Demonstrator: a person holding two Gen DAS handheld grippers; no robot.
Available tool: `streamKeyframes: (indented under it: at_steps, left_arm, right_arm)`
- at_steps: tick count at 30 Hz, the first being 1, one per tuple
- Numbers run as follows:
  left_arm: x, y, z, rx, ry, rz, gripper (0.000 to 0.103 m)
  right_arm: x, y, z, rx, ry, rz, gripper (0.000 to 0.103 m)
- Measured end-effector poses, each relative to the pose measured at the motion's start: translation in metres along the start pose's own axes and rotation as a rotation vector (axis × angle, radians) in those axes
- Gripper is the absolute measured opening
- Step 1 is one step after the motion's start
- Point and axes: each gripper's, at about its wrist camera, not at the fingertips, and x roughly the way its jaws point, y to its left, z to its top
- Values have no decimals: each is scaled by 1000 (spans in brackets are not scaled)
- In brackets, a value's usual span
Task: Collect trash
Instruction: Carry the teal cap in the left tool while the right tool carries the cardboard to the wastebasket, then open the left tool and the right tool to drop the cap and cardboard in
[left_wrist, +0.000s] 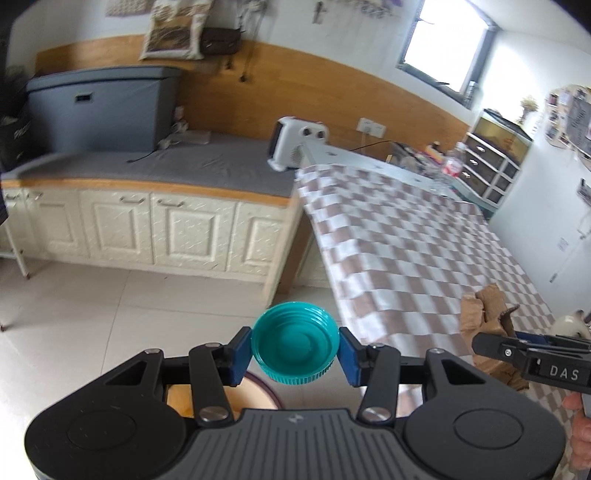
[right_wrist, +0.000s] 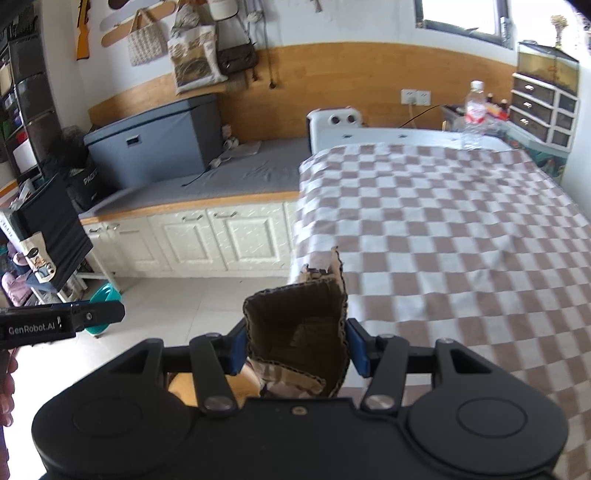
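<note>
A checked cloth covers the table at right, cream cabinets far left across pale floor. The left gripper pinches a teal cap over the floor. Only the right wrist view shows the right gripper clamping torn cardboard, seemingly above the table's near edge.

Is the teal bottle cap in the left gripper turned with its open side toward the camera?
Yes. The teal cap shows its hollow inside and inner threads, clamped between the left gripper.
</note>
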Motion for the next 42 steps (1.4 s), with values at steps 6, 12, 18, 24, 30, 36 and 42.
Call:
streamKeyframes:
  at_steps: [6, 12, 18, 24, 30, 36, 42]
  left_arm:
    - [19, 53, -6, -74, 55, 41, 50]
    - [50, 89, -21, -130, 143, 56, 50]
    - [91, 109, -43, -153, 247, 48, 50]
    - [145, 123, -78, -184, 399, 22, 50]
    - [190, 135, -116, -215, 531, 16, 50]
    - [224, 145, -144, -241, 642, 20, 50]
    - [254, 150, -158, -262, 705, 39, 50]
  right_arm:
    - [37, 33, -1, -20, 66, 28, 55]
    - [77, 58, -4, -53, 149, 58, 55]
    - [119, 80, -11, -103, 240, 91, 55]
    - [158, 92, -22, -120, 348, 131, 55]
    - [200, 99, -36, -113, 462, 164, 55]
    - [239, 104, -55, -117, 567, 178, 56]
    - [271, 108, -70, -114, 641, 209, 56]
